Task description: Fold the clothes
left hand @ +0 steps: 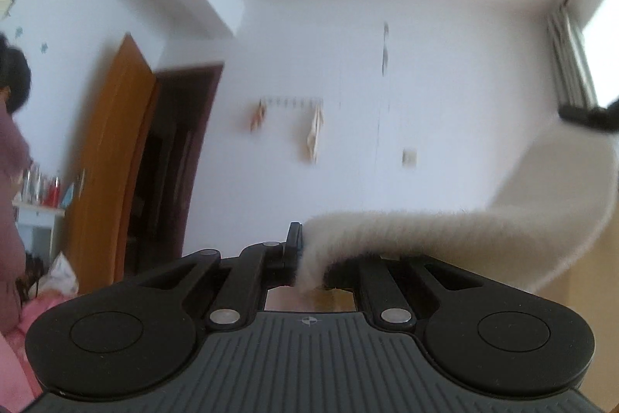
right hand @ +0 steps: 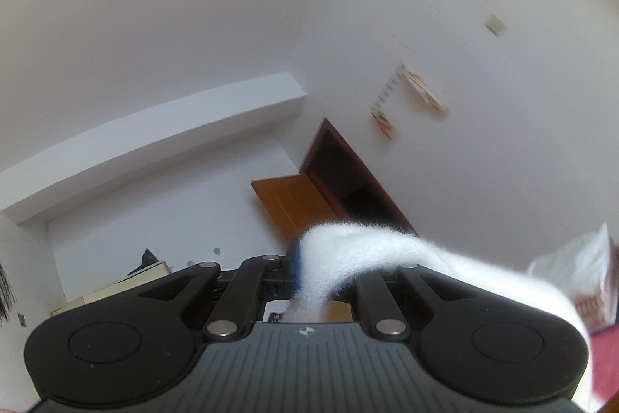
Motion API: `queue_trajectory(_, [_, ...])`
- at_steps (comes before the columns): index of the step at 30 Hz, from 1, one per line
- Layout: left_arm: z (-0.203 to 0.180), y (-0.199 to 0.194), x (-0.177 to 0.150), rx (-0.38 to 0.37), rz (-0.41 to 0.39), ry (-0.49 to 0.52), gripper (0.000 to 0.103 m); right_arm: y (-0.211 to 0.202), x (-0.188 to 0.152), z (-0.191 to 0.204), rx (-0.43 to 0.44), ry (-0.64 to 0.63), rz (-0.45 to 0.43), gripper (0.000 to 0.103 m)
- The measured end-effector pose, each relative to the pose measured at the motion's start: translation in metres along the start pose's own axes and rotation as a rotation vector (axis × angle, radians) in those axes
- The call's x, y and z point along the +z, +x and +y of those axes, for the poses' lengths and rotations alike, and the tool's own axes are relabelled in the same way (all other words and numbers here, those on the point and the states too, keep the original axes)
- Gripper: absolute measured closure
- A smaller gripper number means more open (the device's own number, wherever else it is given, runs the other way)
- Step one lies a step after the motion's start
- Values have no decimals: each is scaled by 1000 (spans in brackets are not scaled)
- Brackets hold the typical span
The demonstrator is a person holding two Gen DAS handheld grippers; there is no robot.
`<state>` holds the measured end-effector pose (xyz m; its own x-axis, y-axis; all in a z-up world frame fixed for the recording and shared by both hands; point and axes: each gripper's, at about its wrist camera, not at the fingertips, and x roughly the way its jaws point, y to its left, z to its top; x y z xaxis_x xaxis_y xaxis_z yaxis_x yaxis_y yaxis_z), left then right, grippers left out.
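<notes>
Both the left gripper [left hand: 300, 250] and right gripper [right hand: 298, 260] pinch the fleecy white garment [left hand: 445, 231], which trails off rightward from each.

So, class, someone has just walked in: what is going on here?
A person holds a pair of tongs in each hand, and both are shut on the same fluffy white garment. The left tongs and the right tongs point up toward the walls and ceiling, so the garment is lifted in the air. No fold shows yet.
</notes>
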<state>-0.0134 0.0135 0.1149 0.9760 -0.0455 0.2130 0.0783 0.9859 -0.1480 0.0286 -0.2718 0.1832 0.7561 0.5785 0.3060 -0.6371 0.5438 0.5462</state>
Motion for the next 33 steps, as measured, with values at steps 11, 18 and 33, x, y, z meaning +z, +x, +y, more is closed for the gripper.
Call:
queue_trajectory(11, [4,-5,38,-104,-150,-38,98,-39,-8,100,78,-125,-34,95])
queue_trajectory(18, [-14,38,12,-149,-55,10,98,-42,-24,96,-20,-179,-14,95])
queue_trajectory(33, [-34,244,-135,-107,402,93,98,4,-63,-128,-507,13,76,95])
